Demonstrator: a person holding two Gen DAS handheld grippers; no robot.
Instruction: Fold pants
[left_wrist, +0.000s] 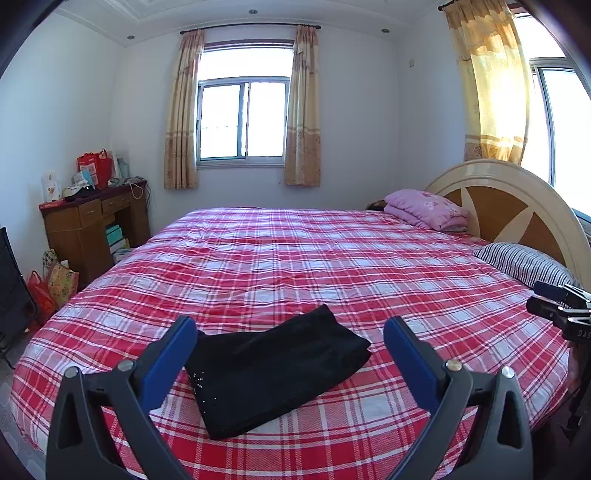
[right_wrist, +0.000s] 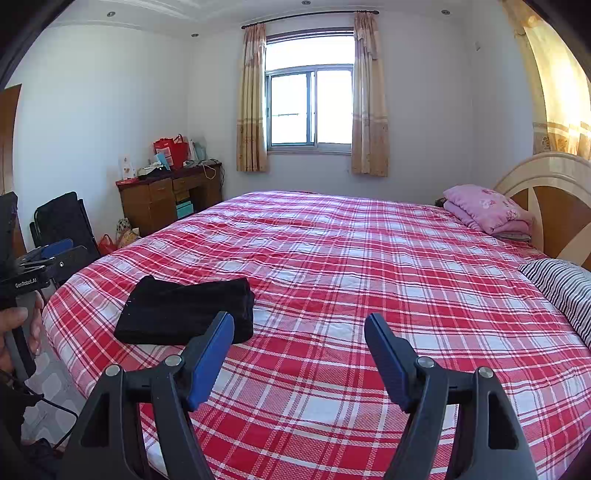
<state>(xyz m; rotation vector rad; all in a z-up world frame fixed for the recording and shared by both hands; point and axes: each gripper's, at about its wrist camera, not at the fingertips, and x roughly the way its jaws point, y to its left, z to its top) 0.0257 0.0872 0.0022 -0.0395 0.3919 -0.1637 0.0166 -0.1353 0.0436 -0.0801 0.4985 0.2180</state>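
Black pants (left_wrist: 273, 373) lie folded into a compact rectangle on the near edge of the red plaid bed (left_wrist: 295, 258). My left gripper (left_wrist: 290, 328) is open and empty, held above and in front of the pants. In the right wrist view the pants (right_wrist: 184, 310) lie left of my right gripper (right_wrist: 299, 325), which is open and empty above bare plaid bedcover (right_wrist: 351, 277). The left gripper (right_wrist: 48, 254) shows at the left edge of that view, and the right gripper (left_wrist: 557, 302) at the right edge of the left wrist view.
A folded pink quilt (left_wrist: 424, 212) and a striped pillow (left_wrist: 524, 262) lie by the round headboard (left_wrist: 509, 199). A cluttered wooden desk (left_wrist: 96, 221) stands at the far left wall, with bags (left_wrist: 51, 288) on the floor. A black chair (right_wrist: 62, 221) stands beside the bed.
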